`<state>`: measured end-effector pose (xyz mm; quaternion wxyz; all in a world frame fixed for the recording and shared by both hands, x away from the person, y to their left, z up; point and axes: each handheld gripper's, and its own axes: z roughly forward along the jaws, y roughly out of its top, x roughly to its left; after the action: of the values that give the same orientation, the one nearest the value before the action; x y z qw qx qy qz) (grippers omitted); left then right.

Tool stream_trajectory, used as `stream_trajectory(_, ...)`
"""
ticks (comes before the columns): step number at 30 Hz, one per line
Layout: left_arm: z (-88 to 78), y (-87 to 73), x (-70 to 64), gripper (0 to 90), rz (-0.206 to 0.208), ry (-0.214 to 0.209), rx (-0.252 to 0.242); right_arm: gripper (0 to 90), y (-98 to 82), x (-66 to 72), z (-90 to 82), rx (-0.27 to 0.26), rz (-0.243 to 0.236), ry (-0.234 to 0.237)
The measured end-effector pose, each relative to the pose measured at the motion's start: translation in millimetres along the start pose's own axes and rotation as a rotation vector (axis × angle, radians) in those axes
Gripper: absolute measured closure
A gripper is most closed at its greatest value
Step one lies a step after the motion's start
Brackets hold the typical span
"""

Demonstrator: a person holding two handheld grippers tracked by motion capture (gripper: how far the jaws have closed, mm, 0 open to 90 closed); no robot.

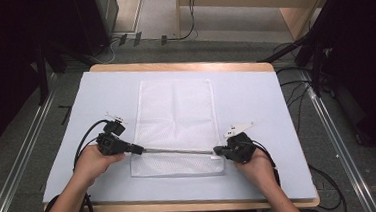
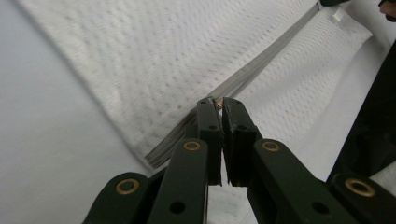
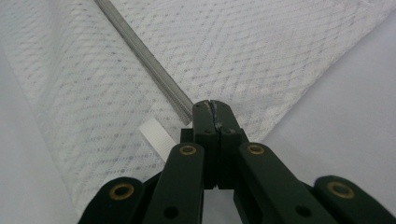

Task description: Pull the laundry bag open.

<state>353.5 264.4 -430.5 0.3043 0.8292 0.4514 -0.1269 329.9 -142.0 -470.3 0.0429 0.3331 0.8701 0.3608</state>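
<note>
A white mesh bag (image 1: 176, 124) lay flat on the pale worktop (image 1: 256, 101), its long axis running from the person's edge toward the far edge. Its grey zipper (image 1: 179, 150) crossed the bag's width near the end closest to the person, running left to right in the high view.

The left gripper (image 1: 140, 149) sat at the zipper's left end. In the left gripper view its jaws were nearly closed, with a small brass-coloured piece (image 2: 218, 103), seemingly the zipper slider or pull, pinched at the tips. The piece was tiny and mostly hidden by the jaws, so its shape could not be made out.

The right gripper (image 1: 218, 151) sat at the zipper's right end. In the right gripper view its jaws met fully over the end of the zipper (image 3: 149, 63), pressed down on the bag's fabric; what exactly lay between the pads was covered by the jaws. A short white tab (image 3: 156, 135) stuck out from the bag just beside them.

Both of the person's forearms came in from the bottom of the high view and were cut off by its edge. The bag's near corners were partly hidden by the grippers.
</note>
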Motion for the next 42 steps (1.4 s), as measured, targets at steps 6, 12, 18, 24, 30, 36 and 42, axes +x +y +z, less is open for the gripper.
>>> stream_trajectory(6,-4.4,-7.0,2.0,88.3,-0.021,0.029,-0.002,90.0,1.1,-0.5,0.0,0.01,0.002,0.009)
stream_trajectory(12,-8.4,-12.2,7.8,88.3,-0.05,0.055,-0.012,90.0,2.6,-1.2,1.2,0.014,-0.003,0.018)
stream_trajectory(18,-8.2,-12.6,7.6,88.0,-0.057,0.05,-0.017,90.0,4.2,-1.8,2.0,0.021,-0.002,0.027)
stream_trajectory(24,-4.7,-14.0,8.0,72.2,0.02,0.063,-0.033,81.6,4.9,-7.2,1.4,0.009,0.02,0.087)
stream_trajectory(30,-15.1,-13.6,5.4,55.7,0.084,0.077,-0.159,68.9,10.1,-8.7,-6.5,-0.052,0.01,0.077)
stream_trajectory(36,-19.8,-13.2,4.1,46.3,0.131,0.141,-0.231,59.6,11.0,-15.1,-17.7,-0.107,0.038,0.045)
stream_trajectory(42,-24.7,-13.5,11.9,40.1,0.126,0.197,-0.26,53.1,9.1,-23.9,-27.9,-0.15,0.057,0.003)
